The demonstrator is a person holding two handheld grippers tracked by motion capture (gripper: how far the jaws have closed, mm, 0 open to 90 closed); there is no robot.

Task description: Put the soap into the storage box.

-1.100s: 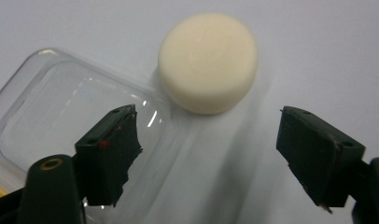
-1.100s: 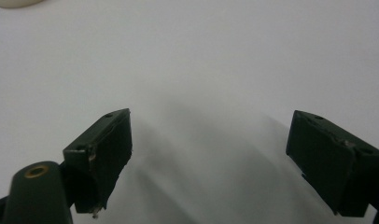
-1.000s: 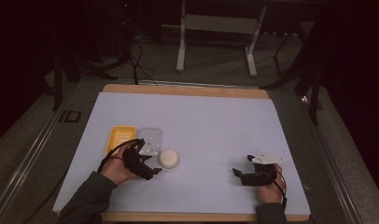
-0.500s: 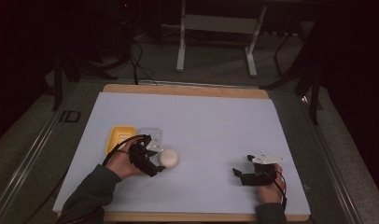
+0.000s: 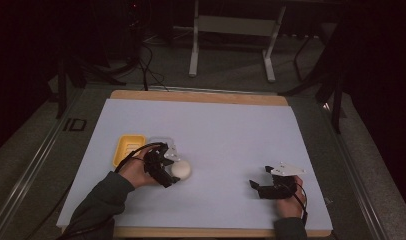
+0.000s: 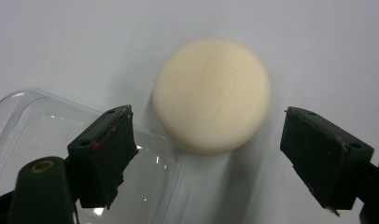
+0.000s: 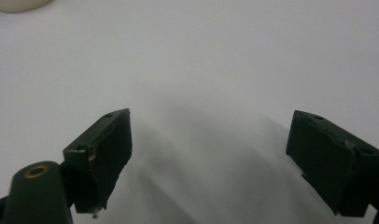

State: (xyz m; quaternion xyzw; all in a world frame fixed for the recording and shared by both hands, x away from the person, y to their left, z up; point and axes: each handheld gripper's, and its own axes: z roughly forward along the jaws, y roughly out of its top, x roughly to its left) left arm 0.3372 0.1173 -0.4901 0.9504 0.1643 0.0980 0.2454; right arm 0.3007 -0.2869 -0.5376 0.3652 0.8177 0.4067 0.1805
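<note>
Far left on the white sheet (image 5: 231, 130) sits a yellow tray (image 5: 128, 148), with a clear plastic container (image 5: 158, 142) just right of it. In the left gripper view that clear container (image 6: 47, 140) lies under the left jaw, curved corner visible, nothing seen inside it.

Left gripper (image 5: 166, 167) comes in from the near left, held by a hand (image 5: 136, 172) in a dark green sleeve (image 5: 98, 200). In its own view the left gripper (image 6: 206, 140) has its jaws spread wide, one on each side of a cream round puck (image 6: 212, 94) and not touching it. The puck lies flat on the sheet, a bit beyond the jaw tips. From above, the puck (image 5: 181, 170) is just right of the gripper, near the clear container.

Bare sheet in the middle.

Right gripper (image 5: 258, 184) is well apart at the near right, low over the sheet, grey plate on top. In its own view the right gripper (image 7: 208, 149) has its jaws wide, holding nothing. An edge of the puck (image 7: 17, 4) shows far off at top left there.
</note>
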